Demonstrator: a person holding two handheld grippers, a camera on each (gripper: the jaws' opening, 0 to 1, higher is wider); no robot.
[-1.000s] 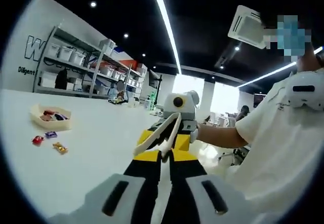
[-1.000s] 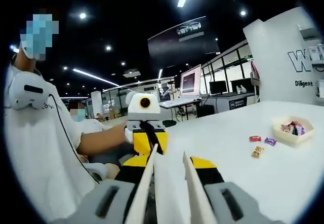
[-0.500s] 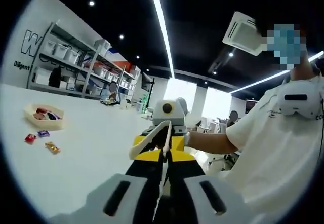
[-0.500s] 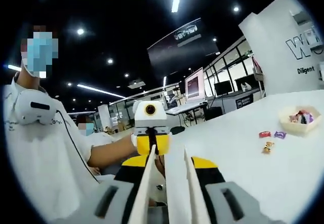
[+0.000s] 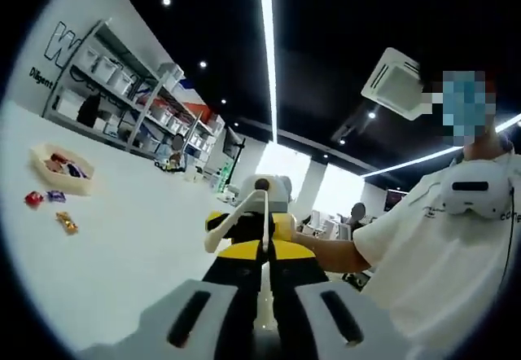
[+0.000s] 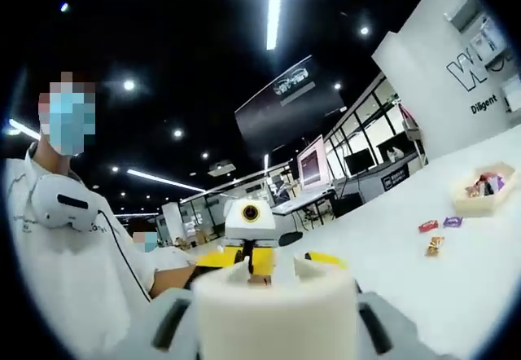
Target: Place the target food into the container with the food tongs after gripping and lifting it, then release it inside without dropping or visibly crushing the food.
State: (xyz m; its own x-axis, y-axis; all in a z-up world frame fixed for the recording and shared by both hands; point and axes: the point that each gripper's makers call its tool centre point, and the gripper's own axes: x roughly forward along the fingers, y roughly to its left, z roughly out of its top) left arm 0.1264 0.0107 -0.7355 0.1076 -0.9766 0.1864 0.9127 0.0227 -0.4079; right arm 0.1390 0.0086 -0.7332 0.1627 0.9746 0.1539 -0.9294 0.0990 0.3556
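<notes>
My right gripper is shut on the white food tongs, which loom as a broad white block between its yellow-tipped jaws. In the left gripper view the right gripper faces me, the tongs bowing out from it. My left gripper is shut, its tips right by the tongs; contact cannot be told. It faces the right camera as the left gripper. Far off on the white table stands a shallow cream tray of wrapped candies, with red, purple and gold candies loose beside it.
The tray and loose candies lie at the right in the right gripper view. A person in a white shirt holds both grippers. Shelving with bins stands behind the table; desks and a monitor lie beyond.
Both cameras have tilted upward, so more ceiling shows. The tongs, earlier two slim arms in the right gripper view, now loom as one wide white block. The grippers still face each other.
</notes>
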